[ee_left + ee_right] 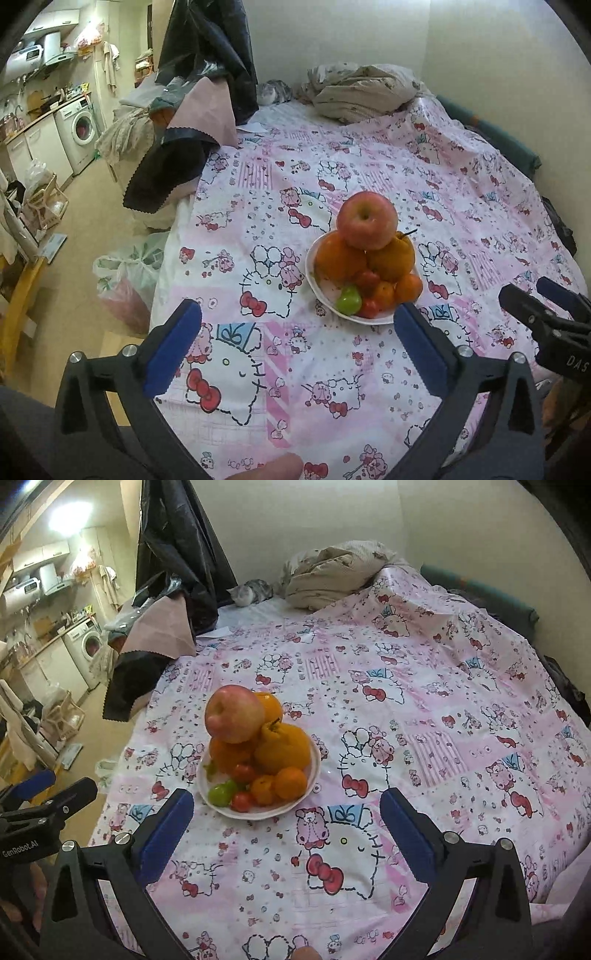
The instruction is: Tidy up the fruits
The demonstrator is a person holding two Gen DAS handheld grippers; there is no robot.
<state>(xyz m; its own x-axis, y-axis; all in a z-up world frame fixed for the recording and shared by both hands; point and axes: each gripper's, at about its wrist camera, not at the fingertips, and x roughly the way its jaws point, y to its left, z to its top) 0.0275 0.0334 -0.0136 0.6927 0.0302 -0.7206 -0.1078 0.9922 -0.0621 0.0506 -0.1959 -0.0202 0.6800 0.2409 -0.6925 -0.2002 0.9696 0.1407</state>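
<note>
We held both tongs apart — left tongs (297, 325), right tongs (286, 808) — gripping nothing. The white plate (314, 284) of fruit, apple (366, 220) on top, sat mid-bed on the patterned sheet (424, 177), nearer its front edge.

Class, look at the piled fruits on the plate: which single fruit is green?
The small green fruit at the plate's near edge, beside a little red one. Every other fruit is orange, red, or the pinkish apple on top.
</note>
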